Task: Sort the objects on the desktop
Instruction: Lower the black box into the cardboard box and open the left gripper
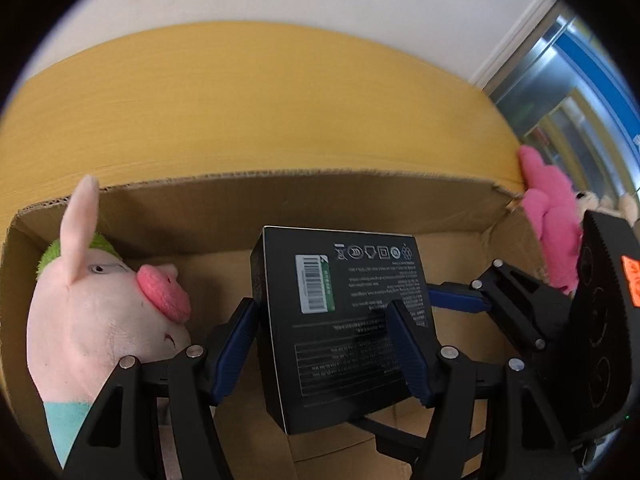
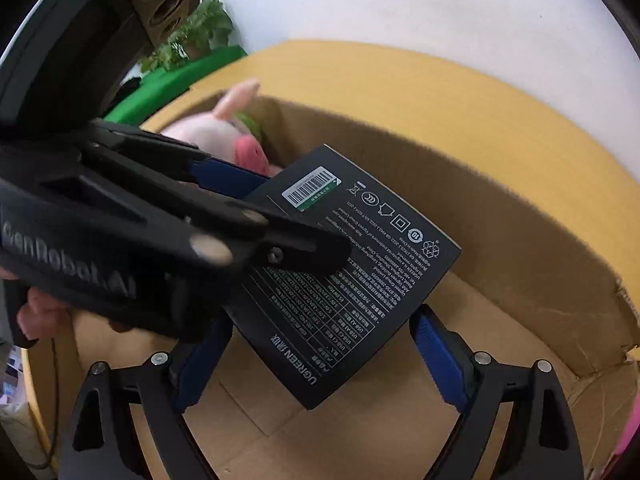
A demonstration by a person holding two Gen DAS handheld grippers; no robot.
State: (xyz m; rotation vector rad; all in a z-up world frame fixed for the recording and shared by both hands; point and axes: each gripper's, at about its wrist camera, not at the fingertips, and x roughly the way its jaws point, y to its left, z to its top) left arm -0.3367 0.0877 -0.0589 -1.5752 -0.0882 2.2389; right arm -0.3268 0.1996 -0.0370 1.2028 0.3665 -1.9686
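Note:
A black product box (image 1: 340, 320) with a barcode label hangs over the open cardboard box (image 1: 280, 196). My left gripper (image 1: 320, 320) is shut on the black box, one blue pad on each face. In the right wrist view the black box (image 2: 360, 264) sits tilted, the left gripper's fingers (image 2: 224, 176) clamping it from the left. My right gripper (image 2: 320, 332) is open; its blue pads stand wide on either side of the box's lower end without touching it. It shows in the left wrist view (image 1: 460, 300) at right. A pink pig plush (image 1: 100, 312) lies inside the carton at left.
The carton stands on a yellow round table (image 1: 240, 100). A bright pink plush (image 1: 552, 220) and a beige plush (image 1: 624, 204) lie outside the carton's right wall. A green plant (image 2: 196, 36) stands beyond the table. The carton floor (image 2: 260, 400) is bare cardboard.

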